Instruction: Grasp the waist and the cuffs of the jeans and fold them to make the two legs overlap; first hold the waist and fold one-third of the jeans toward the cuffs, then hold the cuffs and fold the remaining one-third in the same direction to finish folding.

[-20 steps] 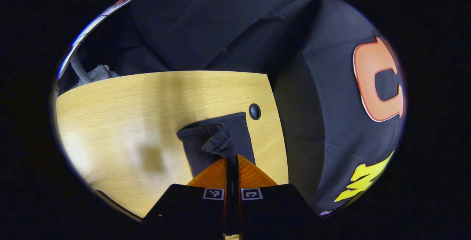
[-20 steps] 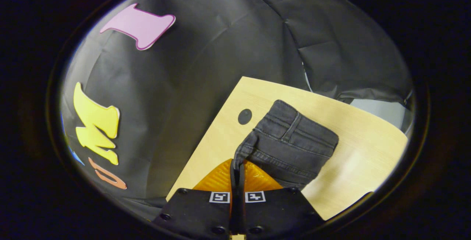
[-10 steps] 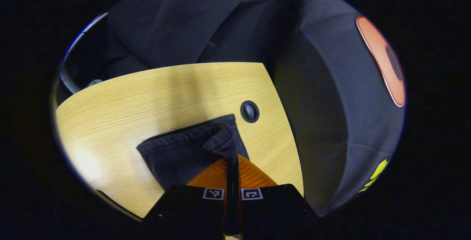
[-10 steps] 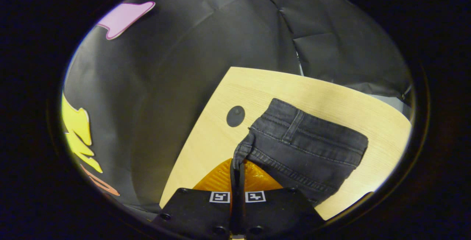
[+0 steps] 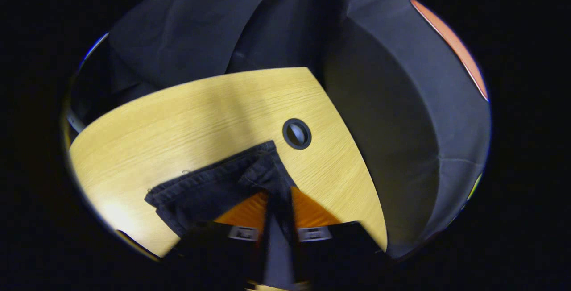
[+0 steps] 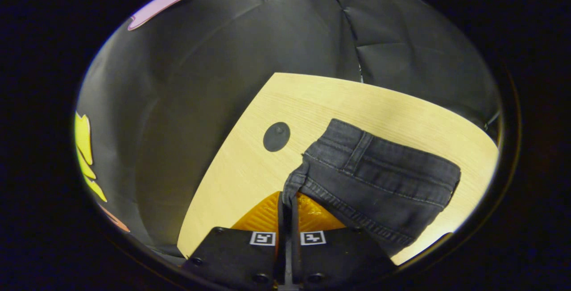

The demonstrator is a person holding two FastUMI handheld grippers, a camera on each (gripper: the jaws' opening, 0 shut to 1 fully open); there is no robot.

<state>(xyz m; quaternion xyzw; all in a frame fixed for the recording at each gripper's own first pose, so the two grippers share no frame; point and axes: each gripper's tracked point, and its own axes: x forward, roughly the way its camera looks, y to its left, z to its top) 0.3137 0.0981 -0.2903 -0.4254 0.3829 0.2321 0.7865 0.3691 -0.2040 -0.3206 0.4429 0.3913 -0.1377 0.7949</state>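
Spreading pale and wood-grained under both tools, the bench ends at a curved edge, and beyond it hangs the booth's creased black cloth wall. A dark round grommet sits in the bench top near that edge; in the right gripper view the same grommet lies just beside the jeans. The dark jeans lie on the bench there, waistband and belt loop showing. The right tool has its fingers pressed together on a corner of the waistband. In the left gripper view, which is blurred, the cuff end of the jeans rests on the bench, and the left tool is closed on a bunched fold of the fabric.
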